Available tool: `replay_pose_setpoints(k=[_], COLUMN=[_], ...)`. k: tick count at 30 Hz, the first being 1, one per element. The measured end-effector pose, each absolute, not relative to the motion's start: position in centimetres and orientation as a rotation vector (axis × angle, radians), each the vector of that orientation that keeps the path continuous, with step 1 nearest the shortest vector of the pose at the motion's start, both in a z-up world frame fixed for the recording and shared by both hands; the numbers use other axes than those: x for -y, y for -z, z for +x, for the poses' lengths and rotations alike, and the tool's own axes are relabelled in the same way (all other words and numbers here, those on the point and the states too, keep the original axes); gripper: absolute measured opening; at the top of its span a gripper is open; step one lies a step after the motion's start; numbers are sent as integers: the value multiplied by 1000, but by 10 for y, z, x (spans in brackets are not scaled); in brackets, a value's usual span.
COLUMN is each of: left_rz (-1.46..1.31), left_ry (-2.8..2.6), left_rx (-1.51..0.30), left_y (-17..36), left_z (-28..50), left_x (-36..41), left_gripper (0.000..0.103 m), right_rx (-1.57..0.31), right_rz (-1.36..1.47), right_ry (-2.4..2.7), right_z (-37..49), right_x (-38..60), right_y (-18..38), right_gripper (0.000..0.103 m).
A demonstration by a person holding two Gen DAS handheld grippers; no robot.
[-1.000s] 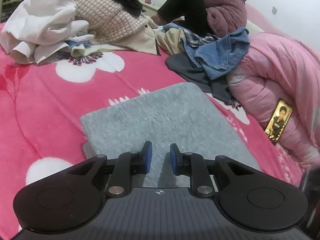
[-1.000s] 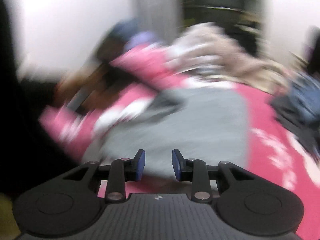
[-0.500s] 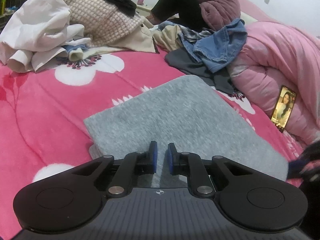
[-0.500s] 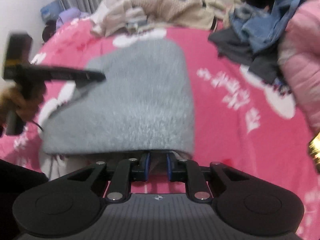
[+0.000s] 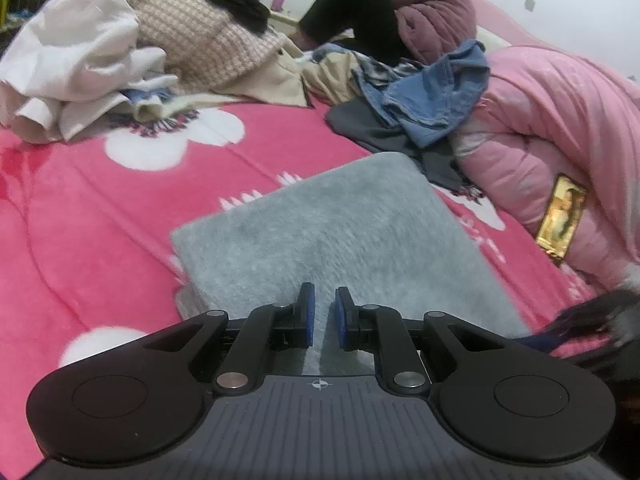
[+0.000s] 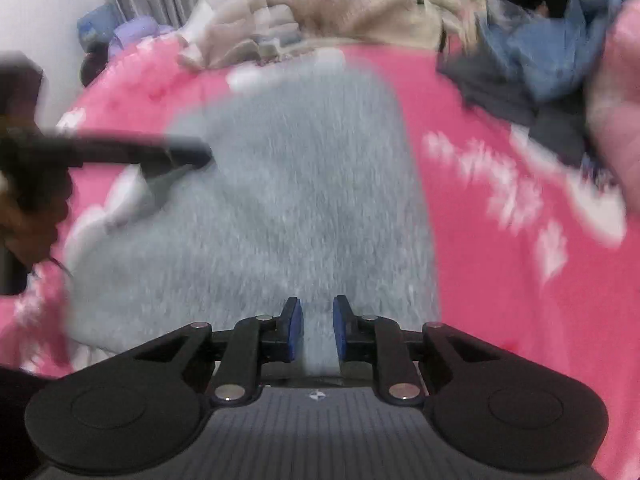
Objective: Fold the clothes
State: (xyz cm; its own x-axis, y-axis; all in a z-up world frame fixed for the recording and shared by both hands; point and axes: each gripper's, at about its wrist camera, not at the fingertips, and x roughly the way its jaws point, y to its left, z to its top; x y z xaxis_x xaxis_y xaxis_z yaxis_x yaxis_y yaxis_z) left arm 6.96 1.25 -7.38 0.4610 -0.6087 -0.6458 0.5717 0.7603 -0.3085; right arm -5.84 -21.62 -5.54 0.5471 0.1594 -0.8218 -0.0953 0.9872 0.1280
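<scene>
A grey fleecy garment (image 5: pixel 328 240) lies folded into a rectangle on the pink flowered bedspread (image 5: pixel 80 220). My left gripper (image 5: pixel 322 316) sits at the garment's near edge, jaws narrowed onto a fold of grey fabric. The right wrist view is blurred and shows this garment (image 6: pixel 300 200) stretching away from my right gripper (image 6: pixel 317 328). Grey cloth fills the slim gap between its blue pads (image 6: pixel 294 328). There the left gripper (image 6: pixel 188 156) reaches in from the left to the garment's side edge. A dark blur at the cloth's right corner is the right gripper (image 5: pixel 580 320).
A heap of white and beige knit clothes (image 5: pixel 120 40) is piled at the back left. Denim and dark garments (image 5: pixel 432 96) lie behind the grey one. A pink quilt (image 5: pixel 560 140) with a phone (image 5: pixel 562 216) on it rises at the right. A person (image 5: pixel 400 20) lies at the far end.
My right gripper swung round and came down onto the garment's edge, its jaws narrowing onto the cloth. The left gripper's jaws narrowed too, and it stayed where it was.
</scene>
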Motion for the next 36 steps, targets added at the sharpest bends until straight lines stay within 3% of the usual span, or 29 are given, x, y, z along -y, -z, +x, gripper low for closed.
replay_pose_setpoints(k=[7,10,13,19,27,28,29,32,33,36], left_rz=[-62,-59,-59,-73,-16,-11,-9,-17,-41,-158], left_ry=[721,720,725,734,726,725,728,732,730,715], left_rx=[-815,-806,-807,-813,-784,-782,-771,-740,-763,-864], left_y=[74,74,76,77,72,68,64,53,54,65], left_z=[69,67,66,67,56,53,48,31,29,31], left_x=[-13,-14,-16,-21,-21,-23,-29,-55,-63,-82], left_gripper=[14,14,14,14,17,23,41,73,77,85], right_rx=[-731,-763,-923,-851,-879,-865,-842,-796,-797,-860], right_rz=[90,106,91,122,149,166,196,296,331,496], right_ry=[-101,-86,-66,-91,-109,-122,-143,-189,-198,-251], right_z=[-33,9,41,53,125,122,112,77,65,37], right_x=[232,233,230,235,231,235,242,272,284,319], right_y=[-29,1,62,25,69,62,52,31,29,44], right_gripper=[21,21,23,23,22,22,26,49,58,72])
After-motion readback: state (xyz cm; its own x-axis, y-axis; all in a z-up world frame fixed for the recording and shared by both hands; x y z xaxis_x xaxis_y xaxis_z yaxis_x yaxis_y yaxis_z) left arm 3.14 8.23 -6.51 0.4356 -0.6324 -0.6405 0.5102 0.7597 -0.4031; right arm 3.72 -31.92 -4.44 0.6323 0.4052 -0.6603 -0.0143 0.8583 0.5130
